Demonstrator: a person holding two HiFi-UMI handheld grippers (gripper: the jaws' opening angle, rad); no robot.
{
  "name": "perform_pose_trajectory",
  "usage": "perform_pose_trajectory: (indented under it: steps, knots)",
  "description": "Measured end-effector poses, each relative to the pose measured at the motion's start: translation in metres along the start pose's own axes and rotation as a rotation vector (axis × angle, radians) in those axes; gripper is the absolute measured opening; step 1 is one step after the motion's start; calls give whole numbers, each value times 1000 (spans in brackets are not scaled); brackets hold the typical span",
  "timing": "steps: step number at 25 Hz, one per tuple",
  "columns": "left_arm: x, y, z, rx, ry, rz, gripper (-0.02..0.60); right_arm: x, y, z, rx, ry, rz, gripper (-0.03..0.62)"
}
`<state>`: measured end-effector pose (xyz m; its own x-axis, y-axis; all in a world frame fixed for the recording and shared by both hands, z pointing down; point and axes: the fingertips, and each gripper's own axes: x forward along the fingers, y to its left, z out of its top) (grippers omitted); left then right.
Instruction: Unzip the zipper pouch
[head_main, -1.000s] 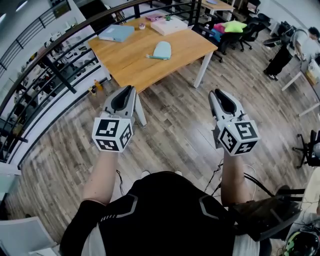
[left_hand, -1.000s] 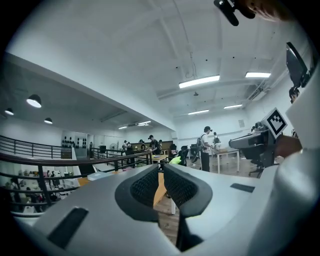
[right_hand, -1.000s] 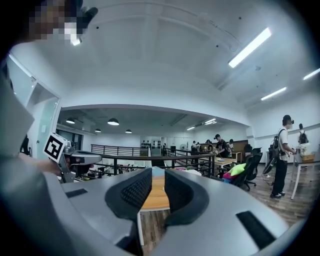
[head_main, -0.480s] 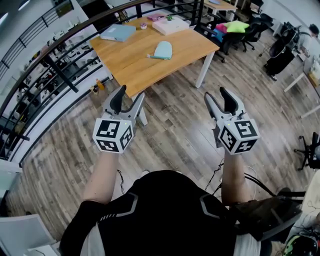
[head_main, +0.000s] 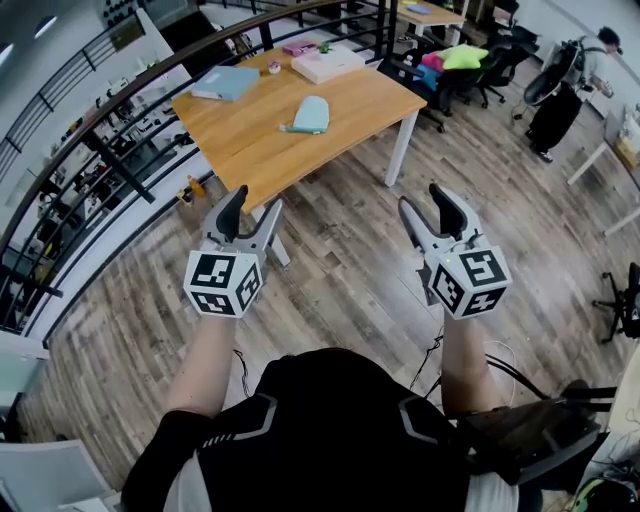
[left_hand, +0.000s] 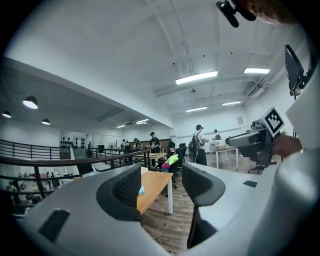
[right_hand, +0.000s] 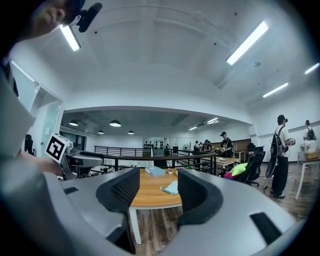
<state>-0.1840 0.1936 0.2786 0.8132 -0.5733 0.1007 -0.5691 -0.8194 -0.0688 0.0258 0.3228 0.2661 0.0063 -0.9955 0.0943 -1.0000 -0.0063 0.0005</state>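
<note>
Far ahead on counter (head_main: 250, 150), pouch (head_main: 311, 113) lies lengthwise away; left tongs (head_main: 253, 203) and right tongs (head_main: 422, 200) just spread wide, empty.

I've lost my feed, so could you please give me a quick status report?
Left gripper and right gripper just opened, both empty. Light-blue zipper pouch lies untouched on the wooden table ahead. Nothing between grippers and pouch.
</note>
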Motion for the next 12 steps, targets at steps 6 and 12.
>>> perform_pose_trajectory:
  steps: [6, 12]
  knots:
    - [22, -21, 3, 22, -4, 7, 264, -1, -26, -6, -8, 0, 36, 245]
    - [54, -11, -6, 13, 3, 2, 264, 26, -45, -15, 3, 12, 42, 245]
